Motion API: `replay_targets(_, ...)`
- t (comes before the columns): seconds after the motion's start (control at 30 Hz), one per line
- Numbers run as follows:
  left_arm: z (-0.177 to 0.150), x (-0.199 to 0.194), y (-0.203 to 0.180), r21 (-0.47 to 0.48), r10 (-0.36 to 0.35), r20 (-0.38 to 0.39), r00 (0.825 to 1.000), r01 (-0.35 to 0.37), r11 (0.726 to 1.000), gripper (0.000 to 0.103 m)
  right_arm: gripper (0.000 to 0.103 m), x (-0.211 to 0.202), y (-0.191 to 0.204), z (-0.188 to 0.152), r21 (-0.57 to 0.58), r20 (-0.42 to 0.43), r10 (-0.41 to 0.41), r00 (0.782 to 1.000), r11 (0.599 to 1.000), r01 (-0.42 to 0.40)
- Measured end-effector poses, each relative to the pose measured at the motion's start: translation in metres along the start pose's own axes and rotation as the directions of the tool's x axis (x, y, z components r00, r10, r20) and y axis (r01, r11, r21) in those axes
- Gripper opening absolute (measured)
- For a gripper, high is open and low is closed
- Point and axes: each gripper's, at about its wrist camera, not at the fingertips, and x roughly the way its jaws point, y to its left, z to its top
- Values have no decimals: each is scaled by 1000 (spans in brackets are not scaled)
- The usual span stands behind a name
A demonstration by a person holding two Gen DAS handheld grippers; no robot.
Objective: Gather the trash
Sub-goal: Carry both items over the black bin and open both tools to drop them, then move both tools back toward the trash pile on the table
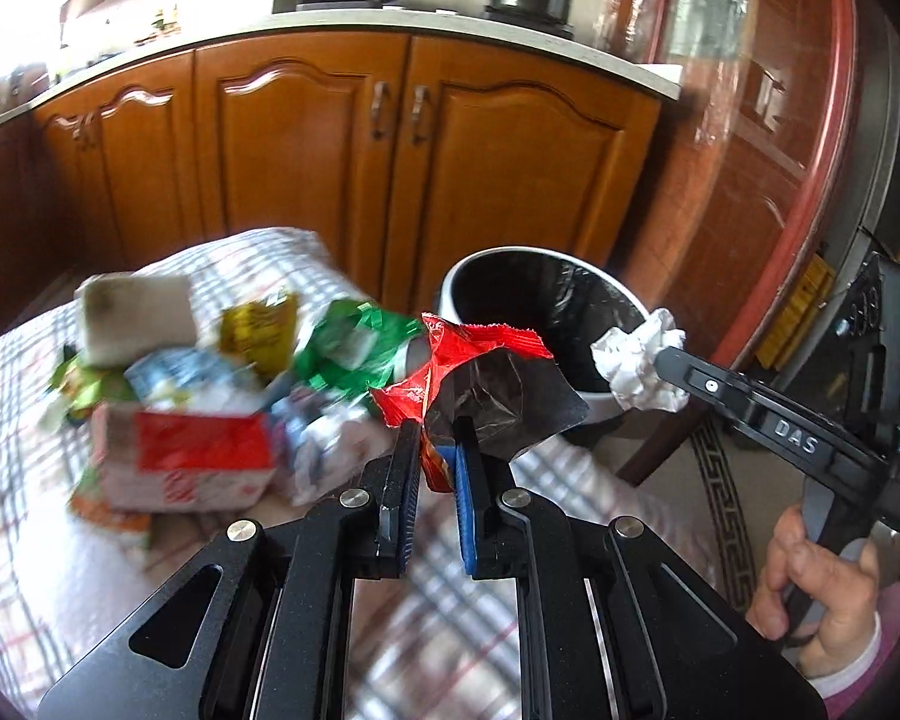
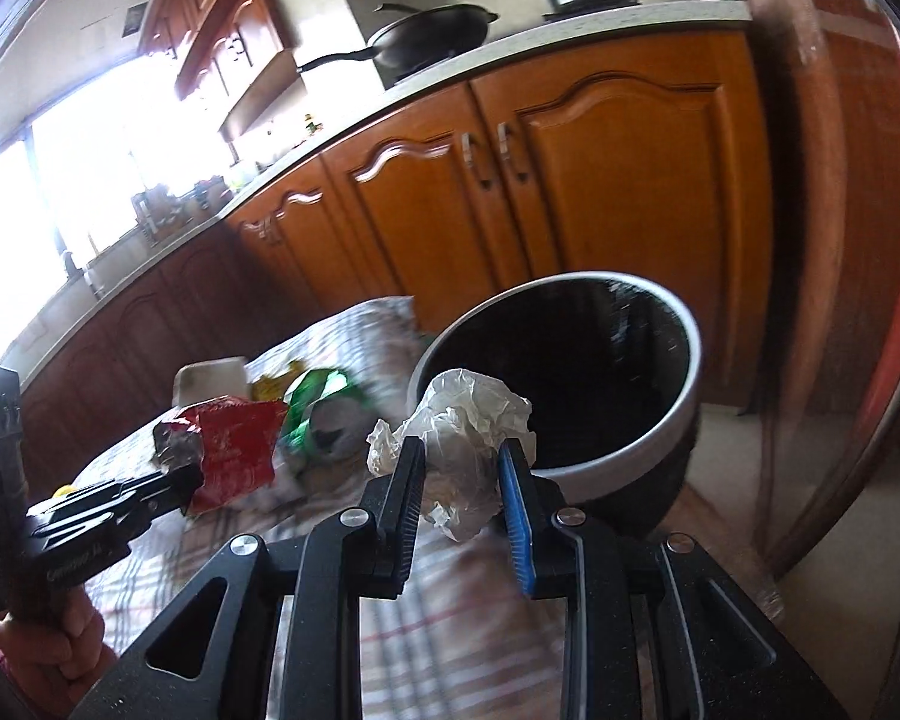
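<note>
My left gripper [image 1: 437,427] is shut on a red snack wrapper [image 1: 480,360] with a silver inside, held above the table edge near the bin. The wrapper also shows in the right wrist view [image 2: 234,450]. My right gripper [image 2: 461,456] is shut on a crumpled white paper ball [image 2: 468,426], held just short of the bin's near rim. The paper ball also shows in the left wrist view [image 1: 642,363]. The round bin [image 2: 684,384] has a white rim and a black liner; it also shows in the left wrist view [image 1: 594,405].
A heap of trash lies on the checked tablecloth [image 1: 18,408]: a red and white carton [image 1: 192,462], a green wrapper [image 1: 354,348], a yellow wrapper [image 1: 258,330], a beige box [image 1: 138,318]. Wooden kitchen cabinets [image 1: 306,138] stand behind. A red-brown door [image 1: 768,138] is at the right.
</note>
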Motion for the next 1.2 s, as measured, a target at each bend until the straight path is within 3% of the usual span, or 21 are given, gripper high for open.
replay_targets(0.37, 41, 56, -35, 32, -59, -40, 997, 60, 998, 10, 26, 25, -42, 35, 25, -13, -55, 998, 998, 55)
replay_targets(0.7, 57, 103, -47, 53, -58, -97, 994, 63, 997, 11, 28, 55, -69, 53, 22, -85, -68, 994, 997, 71)
replay_targets(0.9, 62, 118, -50, 44, -63, -129, 990, 69, 997, 23, 37, 70, -76, 55, 25, -120, -58, 991, 998, 62)
replay_targets(1.03, 58, 111, -53, 60, -48, -103, 994, 54, 997, 49, 52, 71, -80, 56, 38, -123, -47, 991, 998, 52)
replay_targets(1.1, 56, 108, -54, 60, -49, -89, 995, 55, 997, 52, 64, 70, -80, 56, 44, -118, -41, 992, 998, 46)
replay_targets(1.2, 48, 97, -49, 56, -40, -73, 997, 44, 997, 53, 67, 64, -79, 54, 53, -103, -32, 994, 998, 37)
